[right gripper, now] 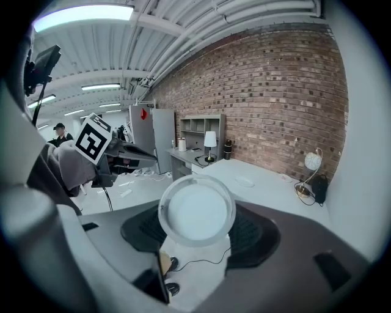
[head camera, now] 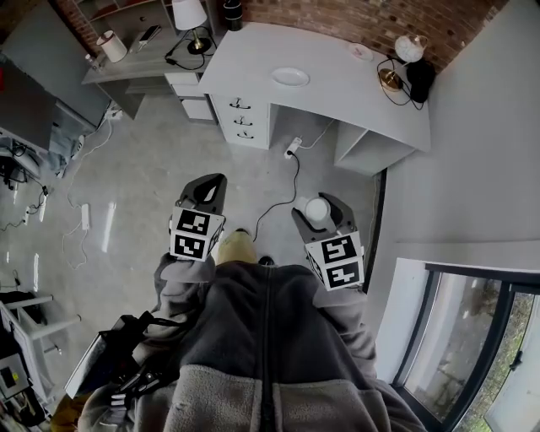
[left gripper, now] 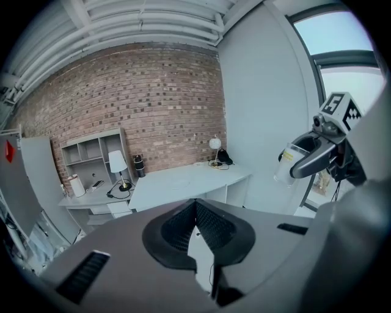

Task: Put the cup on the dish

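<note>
A clear plastic cup (head camera: 317, 209) sits between the jaws of my right gripper (head camera: 321, 205), which is shut on it at waist height over the floor. In the right gripper view the cup (right gripper: 197, 211) shows its round bottom end-on. The white dish (head camera: 289, 76) lies on the light grey desk (head camera: 337, 84) by the brick wall, well ahead of both grippers. It also appears as the dish (right gripper: 245, 181) past the cup. My left gripper (head camera: 207, 187) is shut with nothing in it, its jaw tips meeting. From the left gripper view the cup (left gripper: 292, 160) shows at the right.
A drawer unit (head camera: 242, 118) stands under the desk, and a cable (head camera: 283, 190) trails across the floor. A globe lamp (head camera: 410, 49) and dark bag (head camera: 420, 80) occupy the desk's right end. A lower desk with a table lamp (head camera: 191, 17) adjoins at left. A window (head camera: 472, 337) lies right.
</note>
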Available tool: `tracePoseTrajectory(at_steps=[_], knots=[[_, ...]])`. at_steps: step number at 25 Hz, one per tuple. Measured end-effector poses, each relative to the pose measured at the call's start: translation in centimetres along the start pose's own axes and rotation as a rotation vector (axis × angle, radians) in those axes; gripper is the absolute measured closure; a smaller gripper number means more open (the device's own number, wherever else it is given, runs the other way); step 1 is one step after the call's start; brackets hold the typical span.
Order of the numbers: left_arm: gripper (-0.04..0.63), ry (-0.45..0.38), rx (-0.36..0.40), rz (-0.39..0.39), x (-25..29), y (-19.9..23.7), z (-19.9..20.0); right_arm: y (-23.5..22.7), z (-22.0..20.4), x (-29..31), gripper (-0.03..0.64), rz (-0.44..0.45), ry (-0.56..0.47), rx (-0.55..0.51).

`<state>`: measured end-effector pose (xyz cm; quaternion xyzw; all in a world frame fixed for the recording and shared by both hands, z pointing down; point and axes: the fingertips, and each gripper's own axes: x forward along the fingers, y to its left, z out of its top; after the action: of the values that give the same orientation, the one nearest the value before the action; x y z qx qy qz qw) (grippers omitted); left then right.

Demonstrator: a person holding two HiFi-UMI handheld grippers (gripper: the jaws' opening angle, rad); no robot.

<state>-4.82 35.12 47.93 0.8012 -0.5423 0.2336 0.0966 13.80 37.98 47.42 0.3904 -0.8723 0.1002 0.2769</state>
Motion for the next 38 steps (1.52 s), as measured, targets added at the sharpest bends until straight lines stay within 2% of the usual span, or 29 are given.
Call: tracePoseTrajectory(at_steps=[6,12,21,27,32,38], knots=[[0.589,0.003,-0.007,-0.009,1.8,1.1,0.0,-0.4,0.0,1.5,0.354,0.002,0.009,0.008],[0.589,-0.02,-0.005,-0.034,6.4,3.5,1.5,-3.0,1.7,5.2,0.354,-0.019,0.017,0.012],[0.589,-0.013,-0.037,-0.044,15.2,10.8,4.8,-9.3,7.6,14.4,0.354,-0.031,0.037,0.009],[0.589,0.007,-0.054,-0.043,19.4,14.5,5.5,-12.2,9.3,19.2,0.354,-0.023,0.063,0.024],[0.589,0.027,-0.058,-0.073,23.9,17.5,7.5,-15.1,11.2,23.9,0.354,-0.024,0.097,0.061],[0.589,0.039,-0.039,-0.117,29.2,21.0,10.2,-18.6,15.0,29.5,0.354,-0.029,0.085,0.07]])
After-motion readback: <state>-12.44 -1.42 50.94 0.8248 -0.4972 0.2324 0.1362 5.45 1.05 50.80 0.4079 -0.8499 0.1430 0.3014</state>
